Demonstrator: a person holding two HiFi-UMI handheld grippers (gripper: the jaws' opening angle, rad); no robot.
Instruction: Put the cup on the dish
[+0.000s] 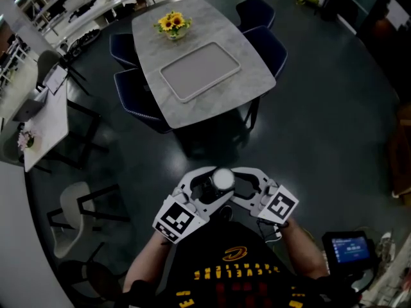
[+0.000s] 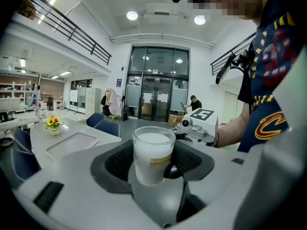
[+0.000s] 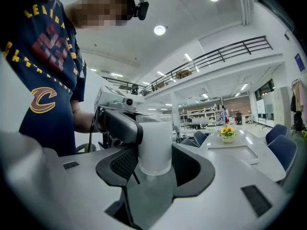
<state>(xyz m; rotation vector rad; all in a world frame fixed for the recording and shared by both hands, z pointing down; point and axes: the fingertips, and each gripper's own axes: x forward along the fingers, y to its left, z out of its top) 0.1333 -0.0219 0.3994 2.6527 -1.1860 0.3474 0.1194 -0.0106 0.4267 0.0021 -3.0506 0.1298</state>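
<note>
The cup (image 1: 223, 178), a frosted glass filled white and bearing a small yellow label (image 2: 160, 161), is being held upright in the air in front of the person's chest, well apart from the tabletop (image 1: 247, 59). It is being enclosed from opposite sides by the two grippers, which are being presented tip to tip, so that in the head view their white arms are forming a ring round it. The left gripper (image 1: 212, 185) is being recorded as grasping the cup. In the left gripper view the glass is being seen between its two dark pads (image 2: 117, 159), and in the right gripper view one of its dark jaws is being seen set hard against the upper side of the glass. The right gripper (image 1: 239, 185) is being recorded with its jaws standing close on either side of the cup's lower part. Whether they are pressing on the glass or merely flanking it is not being settled by any view. The dish (image 1: 199, 71), a shallow grey rectangular tray, is lying flat near the middle of the grey tabletop, ahead of the person and across a stretch of dark floor (image 1: 321, 127). A pot of sunflowers (image 1: 172, 24) is standing on the tabletop just beyond the dish, towards the far end. Dark blue chairs (image 1: 266, 43) are being noted along both long sides. The cup is not yet being set on the dish.
</note>
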